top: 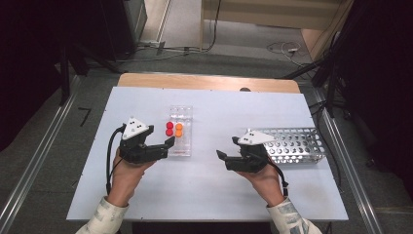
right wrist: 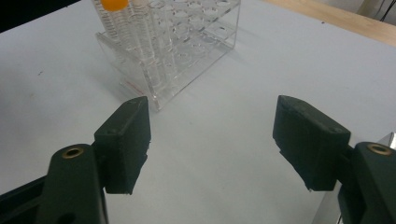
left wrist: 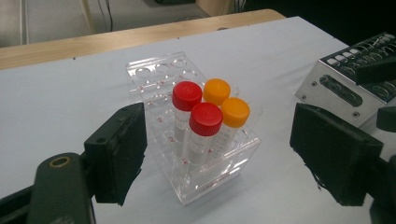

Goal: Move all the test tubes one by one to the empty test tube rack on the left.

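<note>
The left gripper (top: pixel 168 144) hovers just beside the near-left end of the clear rack (top: pixel 180 131), its jaws spread wide and holding nothing, while the right gripper (top: pixel 221 157) rests well to the right near the metal rack (top: pixel 297 145), also wide open and empty. In the left gripper view the four capped tubes stand clustered at the near end of the clear rack — two red-capped tubes (left wrist: pixel 196 126) on the left side, two orange-capped tubes (left wrist: pixel 226 112) on the right. The step in hand looks like a reach for one of these tubes, probably the nearest red one. To do it well, the jaws should come down around a single cap or the neck just below it, centred so neither pad knocks the neighbouring tube, since the four sit almost touching. Each tube stands upright, long axis vertical, cap up and rounded bottom down in its well, so the pull should go straight up along that axis — any sideways drag would tip the light plastic rack. The clear rack's own long axis runs near to far on the white table (top: pixel 219 185), left of centre.
</note>
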{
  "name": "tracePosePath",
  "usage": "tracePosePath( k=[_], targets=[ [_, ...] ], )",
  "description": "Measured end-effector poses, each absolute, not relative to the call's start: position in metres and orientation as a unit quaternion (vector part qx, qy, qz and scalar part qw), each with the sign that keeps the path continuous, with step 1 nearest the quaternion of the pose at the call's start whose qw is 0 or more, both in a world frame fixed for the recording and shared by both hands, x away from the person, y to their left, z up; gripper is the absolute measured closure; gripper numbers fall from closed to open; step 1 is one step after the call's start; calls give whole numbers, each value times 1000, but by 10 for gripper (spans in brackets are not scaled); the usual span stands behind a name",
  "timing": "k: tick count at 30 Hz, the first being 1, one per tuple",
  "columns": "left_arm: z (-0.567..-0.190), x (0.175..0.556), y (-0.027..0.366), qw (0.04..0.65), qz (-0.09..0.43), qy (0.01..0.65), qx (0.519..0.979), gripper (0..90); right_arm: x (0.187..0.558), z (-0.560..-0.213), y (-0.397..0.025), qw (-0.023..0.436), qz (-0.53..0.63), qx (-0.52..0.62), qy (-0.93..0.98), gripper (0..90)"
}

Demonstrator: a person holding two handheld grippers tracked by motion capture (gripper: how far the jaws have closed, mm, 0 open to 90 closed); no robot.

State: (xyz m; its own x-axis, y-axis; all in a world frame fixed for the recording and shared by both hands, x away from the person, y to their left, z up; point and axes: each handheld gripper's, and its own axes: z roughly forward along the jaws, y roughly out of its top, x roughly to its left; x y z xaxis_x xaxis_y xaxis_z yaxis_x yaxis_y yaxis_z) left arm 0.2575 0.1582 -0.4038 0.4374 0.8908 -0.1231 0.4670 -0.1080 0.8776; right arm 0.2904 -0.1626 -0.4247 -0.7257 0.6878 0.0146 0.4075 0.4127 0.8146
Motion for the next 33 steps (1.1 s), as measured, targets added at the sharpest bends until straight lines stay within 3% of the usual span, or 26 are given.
tracePosePath(
  k=[16, 33],
  targets=[
    [-408, 247, 165, 471, 240, 484, 697, 181, 288, -423, -181, 172, 431, 344, 816, 262],
    [-417, 231, 180, 463, 253, 496, 690, 181, 279, -421, -231, 195, 434, 367, 799, 262]
  ],
)
